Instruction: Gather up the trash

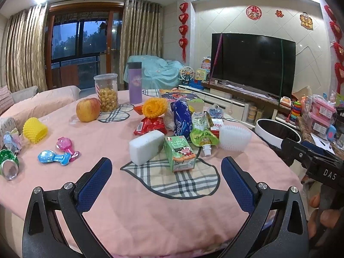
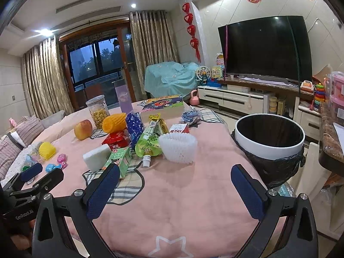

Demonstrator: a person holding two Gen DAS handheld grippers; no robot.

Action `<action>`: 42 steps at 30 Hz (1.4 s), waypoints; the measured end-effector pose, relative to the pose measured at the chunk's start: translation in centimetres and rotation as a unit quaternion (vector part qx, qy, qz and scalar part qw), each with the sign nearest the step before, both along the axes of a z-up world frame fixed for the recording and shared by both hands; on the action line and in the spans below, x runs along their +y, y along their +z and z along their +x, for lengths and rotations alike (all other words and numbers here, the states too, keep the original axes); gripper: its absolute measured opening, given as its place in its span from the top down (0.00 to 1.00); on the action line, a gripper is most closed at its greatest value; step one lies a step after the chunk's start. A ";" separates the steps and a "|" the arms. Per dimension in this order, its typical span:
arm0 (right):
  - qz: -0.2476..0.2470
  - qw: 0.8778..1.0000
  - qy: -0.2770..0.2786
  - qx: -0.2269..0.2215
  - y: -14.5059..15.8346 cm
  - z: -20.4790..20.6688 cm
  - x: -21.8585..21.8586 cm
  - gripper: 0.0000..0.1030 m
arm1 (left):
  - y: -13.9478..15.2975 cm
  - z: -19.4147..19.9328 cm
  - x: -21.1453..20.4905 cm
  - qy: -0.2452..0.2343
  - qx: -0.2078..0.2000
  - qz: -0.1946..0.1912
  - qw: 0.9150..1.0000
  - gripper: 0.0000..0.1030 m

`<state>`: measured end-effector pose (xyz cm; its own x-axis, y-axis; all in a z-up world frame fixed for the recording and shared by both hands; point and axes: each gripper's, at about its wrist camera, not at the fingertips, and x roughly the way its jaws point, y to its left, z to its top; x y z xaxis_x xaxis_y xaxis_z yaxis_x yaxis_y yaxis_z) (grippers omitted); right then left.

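Note:
Trash lies on the pink-covered table (image 1: pixel 139 210): a green milk carton (image 1: pixel 180 153) (image 2: pixel 120 161), a white sponge block (image 1: pixel 146 146) (image 2: pixel 97 157), a green drink pouch (image 1: pixel 203 138) (image 2: pixel 148 145), a blue snack bag (image 1: pixel 181 118) (image 2: pixel 134 126), a red wrapper (image 1: pixel 150 125), and a white foam fruit net (image 1: pixel 235 138) (image 2: pixel 178 147). A white bin with a black liner (image 2: pixel 269 142) (image 1: pixel 277 132) stands past the table's right edge. My left gripper (image 1: pixel 166 178) is open and empty, just short of the carton. My right gripper (image 2: pixel 175 185) is open and empty, short of the foam net.
An apple (image 1: pixel 88 109), a snack jar (image 1: pixel 106 92), a purple flask (image 1: pixel 135 82), yellow foam nets (image 1: pixel 34 130) (image 1: pixel 154 107), candy toys (image 1: pixel 53 157), a green can (image 1: pixel 8 164) and a board game box (image 2: pixel 163 105) share the table. A TV (image 1: pixel 251 63) stands behind.

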<state>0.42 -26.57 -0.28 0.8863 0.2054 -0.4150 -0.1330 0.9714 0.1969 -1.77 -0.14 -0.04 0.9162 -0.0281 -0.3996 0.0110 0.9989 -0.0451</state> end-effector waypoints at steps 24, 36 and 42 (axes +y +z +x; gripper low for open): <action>0.014 1.000 0.005 0.007 -0.3 0.1 0.2 0.00 | -0.2 0.0 -0.3 -0.006 0.003 0.002 1.000 0.00; 0.023 1.000 0.007 0.014 -0.3 0.2 -0.1 0.00 | -0.1 0.2 -0.5 -0.008 0.006 0.002 1.000 0.00; 0.027 0.999 0.009 0.017 -0.4 0.4 -0.2 0.00 | -0.1 0.3 -0.6 -0.010 0.008 0.003 1.000 0.00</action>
<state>0.82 -26.74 -0.64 0.8678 0.2439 -0.4329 -0.1419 0.9566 0.2545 -1.50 -0.74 -0.16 0.9088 -0.0434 -0.4149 0.0293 0.9988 -0.0403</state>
